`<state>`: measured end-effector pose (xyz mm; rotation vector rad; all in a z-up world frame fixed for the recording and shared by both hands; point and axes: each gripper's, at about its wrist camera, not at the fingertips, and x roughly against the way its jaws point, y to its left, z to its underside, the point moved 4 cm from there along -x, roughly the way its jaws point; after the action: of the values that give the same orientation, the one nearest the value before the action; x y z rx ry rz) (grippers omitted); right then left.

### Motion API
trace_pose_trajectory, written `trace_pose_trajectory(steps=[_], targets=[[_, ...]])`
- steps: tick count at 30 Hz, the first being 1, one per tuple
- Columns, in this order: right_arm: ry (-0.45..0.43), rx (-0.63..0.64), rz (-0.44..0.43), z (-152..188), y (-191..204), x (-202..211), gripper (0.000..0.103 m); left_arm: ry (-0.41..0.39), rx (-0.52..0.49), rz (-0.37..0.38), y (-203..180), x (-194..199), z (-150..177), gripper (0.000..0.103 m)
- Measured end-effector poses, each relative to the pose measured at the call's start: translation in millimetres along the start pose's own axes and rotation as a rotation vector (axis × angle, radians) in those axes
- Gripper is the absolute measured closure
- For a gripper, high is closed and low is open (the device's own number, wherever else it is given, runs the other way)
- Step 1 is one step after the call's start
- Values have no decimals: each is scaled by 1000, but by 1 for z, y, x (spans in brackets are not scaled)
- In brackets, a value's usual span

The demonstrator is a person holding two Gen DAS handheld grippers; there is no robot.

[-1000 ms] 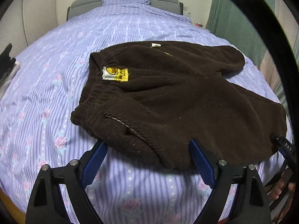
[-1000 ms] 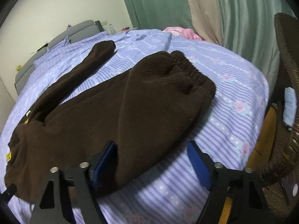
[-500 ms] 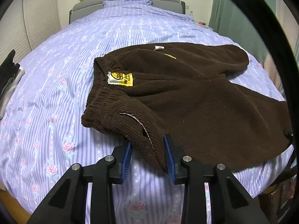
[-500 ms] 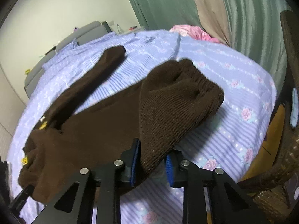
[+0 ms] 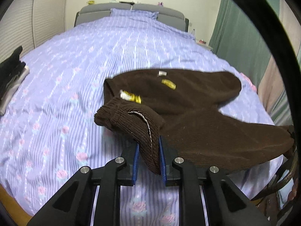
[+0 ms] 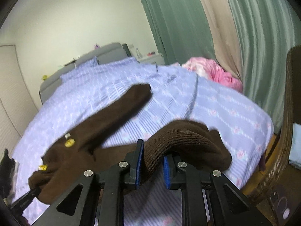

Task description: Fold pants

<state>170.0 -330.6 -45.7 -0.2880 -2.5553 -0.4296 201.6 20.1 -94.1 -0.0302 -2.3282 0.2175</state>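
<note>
Dark brown corduroy pants (image 5: 197, 113) lie across the lilac striped bedspread (image 5: 75, 66), with yellow labels near the waistband. My left gripper (image 5: 149, 143) is closing on the near waistband corner (image 5: 120, 116); the fabric is pinched between its blue pads and raised off the bed. In the right wrist view the pants (image 6: 105, 130) stretch away to the left. My right gripper (image 6: 152, 150) is closing on the near leg's cuff end (image 6: 188, 135), which is bunched between its pads and lifted. The other leg lies flat toward the headboard.
A black and grey pile of clothes (image 5: 11, 79) sits at the bed's left edge. A pink cloth (image 6: 222, 73) lies at the far right side by the green curtains (image 6: 188, 18). A wicker chair (image 6: 293, 131) stands close on the right. The grey headboard (image 5: 131, 11) is at the far end.
Both grippers went from wide open around the pants' near edge to clamped on the fabric. Both then rose, pulling the waistband corner and the cuff end up off the bed.
</note>
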Motion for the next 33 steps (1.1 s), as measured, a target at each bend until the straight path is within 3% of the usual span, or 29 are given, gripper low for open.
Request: trace_pose_trajectory(steps=[8,13,17,20,22,23,24,26,29,31,33], targets=[[-15,97,-24,-83,47,-64,85,-43,41,-7,0,-18,-76,84],[48,135,11,-119,79,-134,85,-11,71,-23,6,-55,-117,84],[133,154,36,-127,105,-201,85,47,91,-48,20,-92,-137,83],[195,198,83,-116,121,-244,85,103,77,-77,30,-116,-143,73],[216,219,110,-109,128,-261,85,115,21,-114,32,-122,-146,49],[219,230,119,-109,130,-266,85,99,-21,-165,35,-118,-148,26],[214,245,131,-109,134,-269,85,77,-45,-184,32,-114,-147,21],[210,254,147,-109,138,-273,85,33,-108,-183,34,-95,-149,20],[190,260,176,-112,144,-272,84,-31,-241,-247,30,-75,-156,16],[182,265,183,-113,147,-267,72,-71,-346,-286,22,-66,-162,13],[162,273,173,-118,152,-259,38,-105,-430,-287,16,-59,-170,12]])
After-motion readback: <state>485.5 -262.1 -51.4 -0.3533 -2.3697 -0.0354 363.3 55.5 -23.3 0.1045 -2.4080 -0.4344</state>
